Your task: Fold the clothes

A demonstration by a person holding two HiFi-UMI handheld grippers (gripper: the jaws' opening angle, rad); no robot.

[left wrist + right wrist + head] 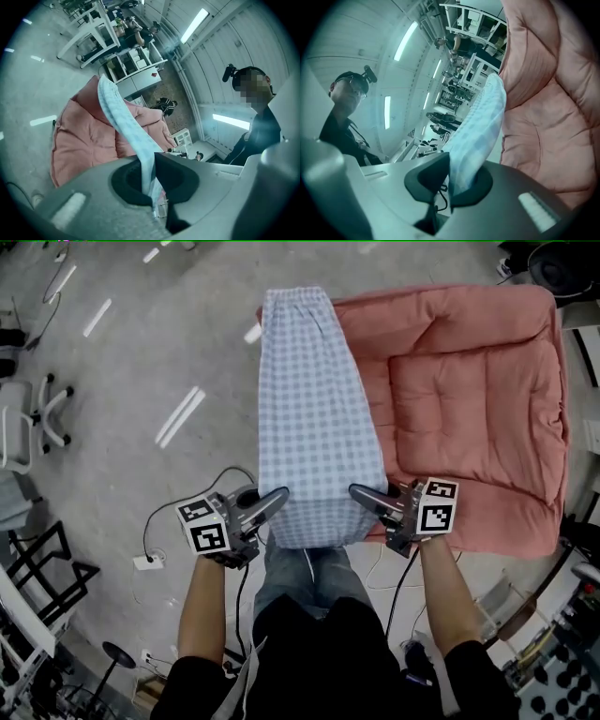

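A light blue checked garment (314,418) hangs stretched between my two grippers, its far end lying over the left edge of a pink quilted cushion (487,390). My left gripper (277,499) is shut on the garment's near left corner, and the cloth (140,145) runs up out of its jaws. The near right corner is pinched by my right gripper (360,493), from which the checked fabric (480,136) rises. Both grippers are held level in front of the person, above the floor.
The pink cushion (84,140) lies on a grey concrete floor (141,427). A white power strip and black cables (155,554) lie near the left gripper. Office chairs (28,423) stand at the left, equipment clutter at the lower right. Another person appears in both gripper views.
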